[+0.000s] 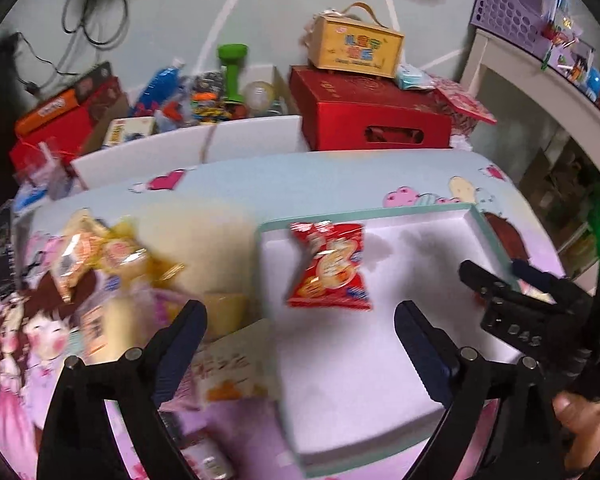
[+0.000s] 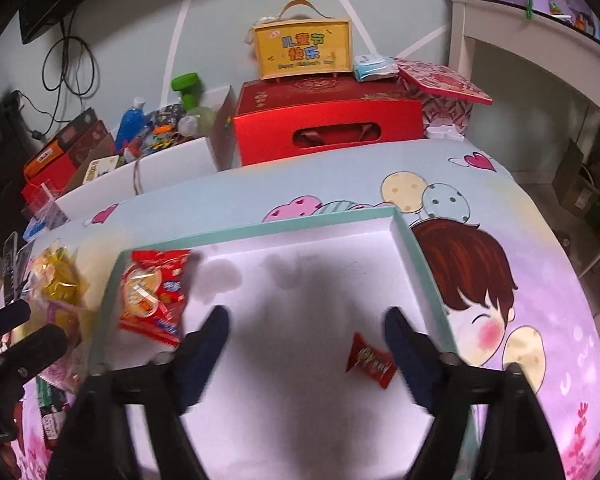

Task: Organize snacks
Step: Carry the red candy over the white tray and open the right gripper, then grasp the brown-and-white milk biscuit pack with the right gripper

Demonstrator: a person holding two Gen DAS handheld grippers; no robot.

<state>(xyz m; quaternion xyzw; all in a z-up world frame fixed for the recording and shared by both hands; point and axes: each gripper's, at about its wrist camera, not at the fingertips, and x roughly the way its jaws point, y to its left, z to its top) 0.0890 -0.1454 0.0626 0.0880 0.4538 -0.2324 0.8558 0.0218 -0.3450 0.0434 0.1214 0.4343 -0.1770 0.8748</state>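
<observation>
In the left wrist view the left gripper (image 1: 300, 344) fills the bottom of the frame with its jaws wide apart and nothing between them. Above it, a shallow white tray with a pale green rim (image 1: 380, 210) lies on a worktop (image 1: 320, 180) covered by a cartoon-printed cloth. A red snack bag (image 1: 330, 266) lies flat in the tray near its left wall, in the centre of the frame. Left of the tray, outside it, a heap of yellow and orange snack packets (image 1: 100, 256) sits on the cloth, blurred. A pale packet with orange print (image 1: 228, 368) lies just beside the tray's left wall, near the lower left finger. At the right edge the other gripper is partly seen, with a hand (image 1: 580, 416) below it.

In the right wrist view the right gripper (image 2: 306, 344) stands over the tray (image 2: 260, 226), its jaws also wide apart and empty. A small red candy wrapper (image 2: 370, 360) lies on the tray floor in the lower right, just beside the right finger; I cannot tell whether they touch. The red snack bag (image 2: 154, 296) lies against the tray's left wall, centre left. Gold packets (image 2: 58, 280) lie on the cloth at the left edge.

Beyond the worktop, at the top, a yellow box with a handle (image 2: 304, 50) stands on a large red box (image 2: 328, 120).
</observation>
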